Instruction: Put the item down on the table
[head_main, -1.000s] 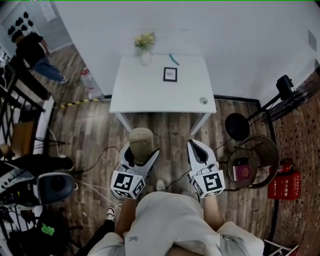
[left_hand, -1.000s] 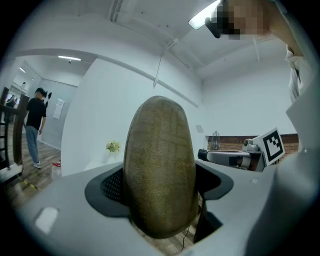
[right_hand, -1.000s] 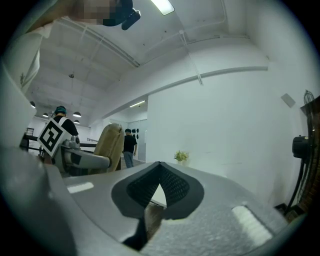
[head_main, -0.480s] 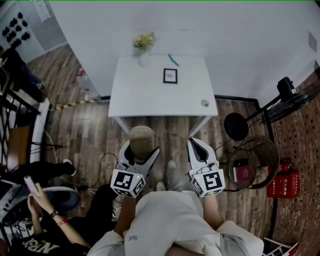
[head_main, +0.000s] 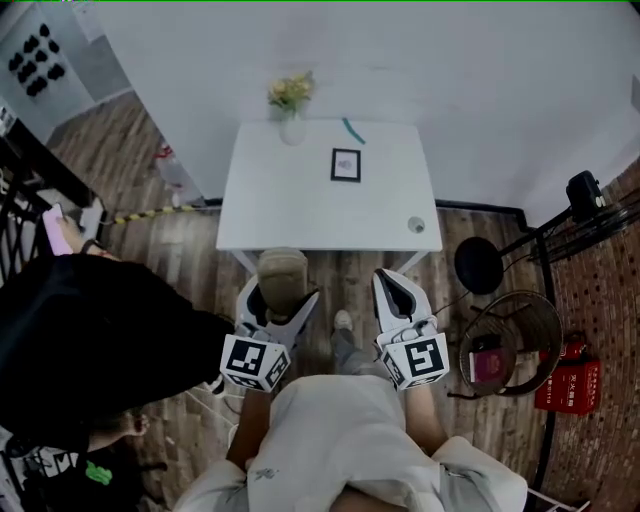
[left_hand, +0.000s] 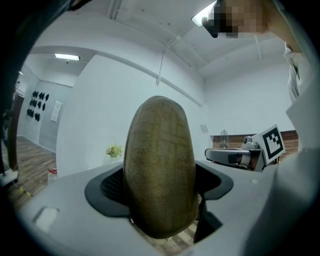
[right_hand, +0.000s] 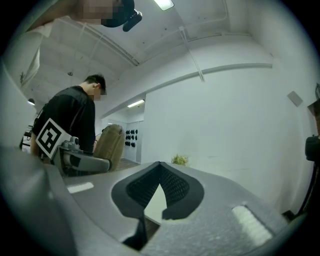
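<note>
A tan, egg-shaped item (head_main: 283, 280) stands upright between the jaws of my left gripper (head_main: 282, 296), which is shut on it. In the left gripper view the item (left_hand: 160, 165) fills the gap between the dark pads (left_hand: 111, 186). My right gripper (head_main: 392, 285) hangs beside it, its tips touching and nothing between them; in its own view it is shut (right_hand: 159, 167). Both grippers hover over the wooden floor, short of the white table's (head_main: 290, 205) near edge.
On the table stand a vase of flowers (head_main: 291, 105), a small framed picture (head_main: 346, 165), a teal pen (head_main: 351, 130) and a small round thing (head_main: 416, 225). A person in black (head_main: 90, 340) bends close at my left. A wire basket (head_main: 505, 340) and a black stand (head_main: 482, 265) are to the right.
A person in black has come in close at the left. The table sits slightly nearer in the head view. Both grippers stand as before, the left still shut on the tan item.
</note>
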